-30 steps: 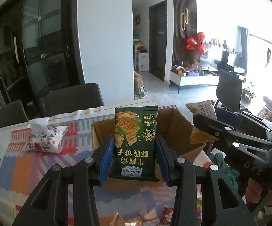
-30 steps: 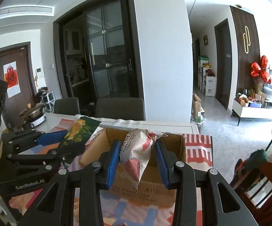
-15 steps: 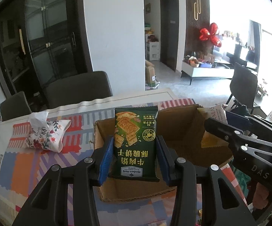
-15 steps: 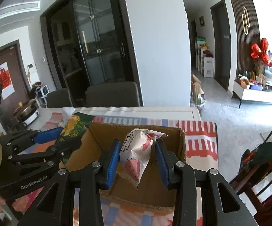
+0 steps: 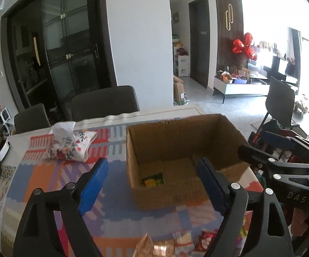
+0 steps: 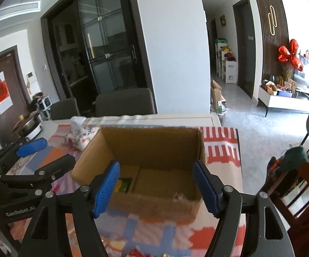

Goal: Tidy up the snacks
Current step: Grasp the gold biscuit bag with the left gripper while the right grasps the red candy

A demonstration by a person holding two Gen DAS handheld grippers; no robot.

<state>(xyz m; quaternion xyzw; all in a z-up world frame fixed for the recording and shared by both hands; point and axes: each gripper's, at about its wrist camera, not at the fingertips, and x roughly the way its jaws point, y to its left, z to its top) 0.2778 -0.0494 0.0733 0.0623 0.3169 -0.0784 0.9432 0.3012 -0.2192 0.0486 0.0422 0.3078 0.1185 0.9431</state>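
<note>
An open cardboard box [image 5: 171,135] stands on the patterned tablecloth; it also shows in the right wrist view [image 6: 150,141]. A green snack packet [image 5: 153,179] lies on the box floor at its left side, and shows in the right wrist view [image 6: 123,184]. A white wrapper corner [image 6: 178,196] peeks over the box's near wall. My left gripper [image 5: 152,184] is open and empty, just before the box. My right gripper [image 6: 156,187] is open and empty over the box's near wall. Several loose snack packets [image 5: 182,241] lie on the cloth below the left gripper.
A floral tissue pouch [image 5: 68,145] lies left of the box. A pot [image 6: 29,125] stands at the table's far left. Dark chairs [image 5: 105,105] line the far table edge. A wooden chair [image 6: 299,192] stands to the right of the table.
Both grippers opened and let go: the green cracker packet and the white-and-pink packet dropped into the box. Both grippers have pulled back a little.
</note>
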